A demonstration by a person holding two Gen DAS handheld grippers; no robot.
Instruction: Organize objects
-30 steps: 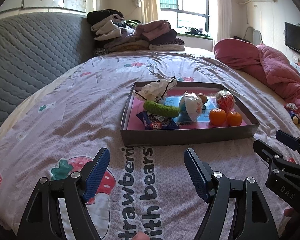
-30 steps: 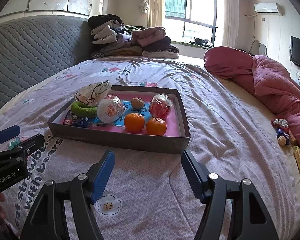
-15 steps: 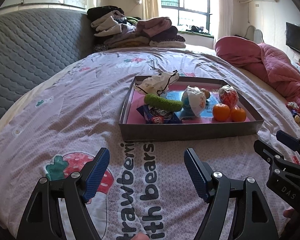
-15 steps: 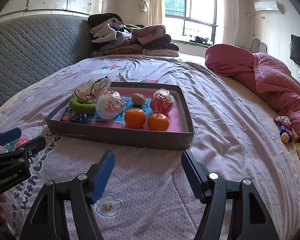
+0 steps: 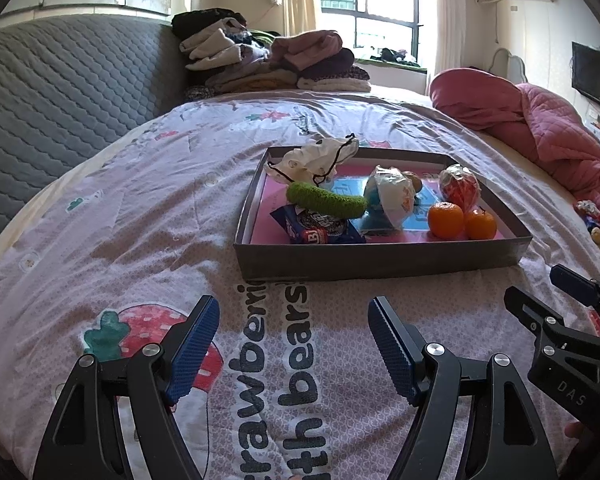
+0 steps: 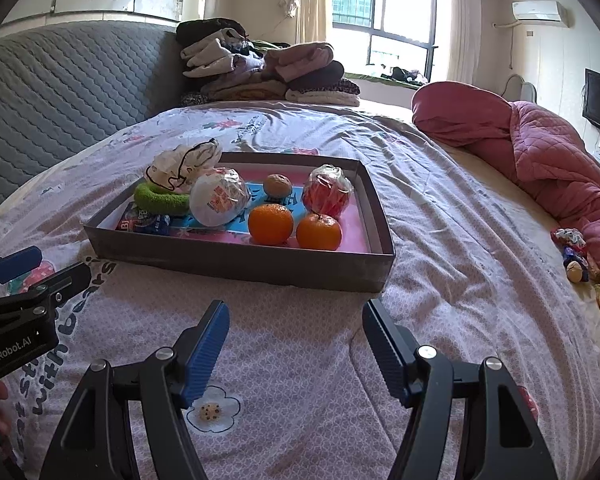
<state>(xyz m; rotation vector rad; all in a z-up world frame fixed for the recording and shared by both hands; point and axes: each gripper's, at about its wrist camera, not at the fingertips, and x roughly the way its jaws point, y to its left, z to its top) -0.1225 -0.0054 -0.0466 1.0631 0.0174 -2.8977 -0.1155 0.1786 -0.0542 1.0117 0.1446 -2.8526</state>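
A shallow grey box [image 5: 380,258] [image 6: 236,260] with a pink floor lies on the bed ahead of both grippers. It holds two oranges [image 6: 271,224], a wrapped red fruit [image 6: 327,196], a small brown fruit [image 6: 277,185], a bagged white ball [image 6: 219,201], a green fuzzy ring [image 5: 326,202], a blue snack packet [image 5: 316,230] and a white cloth pouch [image 5: 316,158]. My left gripper [image 5: 294,346] hovers open over the bedspread, short of the box's near wall. My right gripper [image 6: 296,344] also stands open with nothing between its fingers, below the box's near right corner.
A pink quilt [image 6: 540,152] is bunched along the bed's right side, with small toys and wrappers [image 6: 576,256] beside it. Folded clothes [image 5: 268,60] are stacked at the far end by the window. A grey padded headboard [image 5: 60,88] runs along the left.
Both views have tipped up slightly, so the box sits a little lower and nearer in frame. Nothing in the box has shifted and both grippers stay open.
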